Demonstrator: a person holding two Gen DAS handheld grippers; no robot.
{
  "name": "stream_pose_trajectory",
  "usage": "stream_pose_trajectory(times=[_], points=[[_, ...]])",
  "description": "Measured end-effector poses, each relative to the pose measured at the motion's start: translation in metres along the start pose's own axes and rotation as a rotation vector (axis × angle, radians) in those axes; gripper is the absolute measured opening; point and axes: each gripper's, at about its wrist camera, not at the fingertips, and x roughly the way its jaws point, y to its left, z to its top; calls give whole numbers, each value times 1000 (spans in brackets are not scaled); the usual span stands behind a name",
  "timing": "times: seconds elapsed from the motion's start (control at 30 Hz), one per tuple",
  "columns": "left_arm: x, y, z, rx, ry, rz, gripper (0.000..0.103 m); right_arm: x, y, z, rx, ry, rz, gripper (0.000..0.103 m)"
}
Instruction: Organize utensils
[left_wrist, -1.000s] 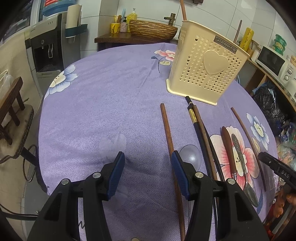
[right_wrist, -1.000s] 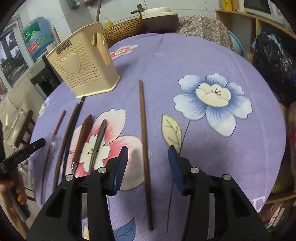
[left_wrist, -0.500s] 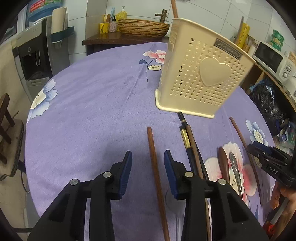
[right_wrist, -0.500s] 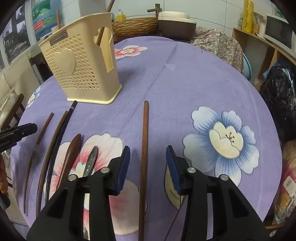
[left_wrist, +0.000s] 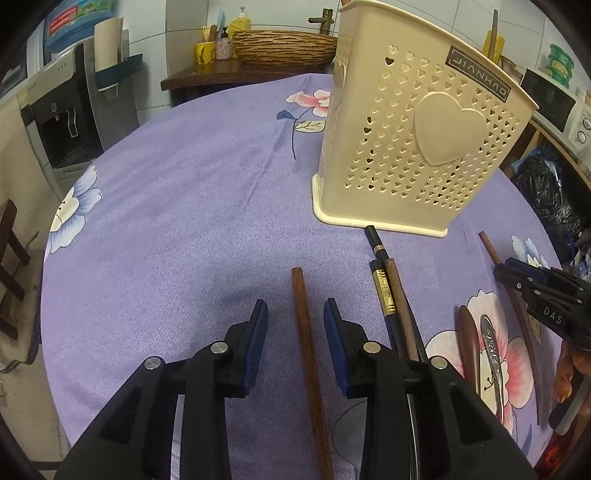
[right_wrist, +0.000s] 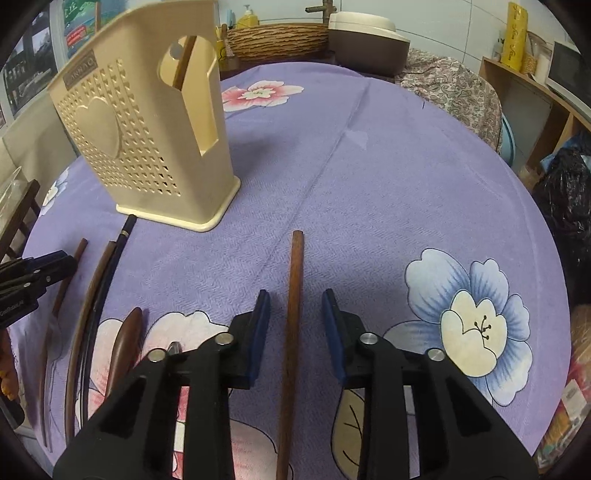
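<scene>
Two brown wooden chopsticks lie apart on the purple flowered tablecloth. My left gripper (left_wrist: 295, 306) straddles the left chopstick (left_wrist: 303, 339); its jaws are closing, with a gap still on each side of the stick. My right gripper (right_wrist: 295, 295) straddles the right chopstick (right_wrist: 294, 280) the same way, jaws closing and pads clear of the wood. The cream perforated holder (left_wrist: 417, 147) with a heart stands upright beyond both, also the holder (right_wrist: 147, 147), with one stick inside. Black chopsticks (left_wrist: 384, 291), a wooden-handled utensil (left_wrist: 467, 343) and a metal utensil (left_wrist: 489, 350) lie between the grippers.
The round table's edge (left_wrist: 48, 295) curves close on the left, with a chair beyond it. A wicker basket (left_wrist: 284, 48) and a water dispenser (left_wrist: 62, 110) stand behind the table. A black bag (right_wrist: 565, 192) and shelves sit to the right.
Both grippers have moved forward toward the holder and centred over their chopsticks. Both pairs of jaws have narrowed around the sticks.
</scene>
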Motion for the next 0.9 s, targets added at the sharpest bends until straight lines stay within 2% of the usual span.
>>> stream_pose_trajectory(times=[0.07,0.23,0.43,0.57,0.77,0.9], points=[[1,-3,0,9,3,10,25,3,2,4,-11,-2,-2,24],[6,-10,5,25,3,30,21,12,1,16,2,7,10,19],[8,-8,9,-8,4,27,8,16,6,22,-29,15,-3,9],[7,-9,8,-18,-4,23,8,14,9,21,-31,13,-15,8],[10,-8,15,-20,-1,5,8,8,4,19,4,-4,12,8],[-1,-3,26,-28,-48,-9,8,-10,-3,23,40,-50,54,8]])
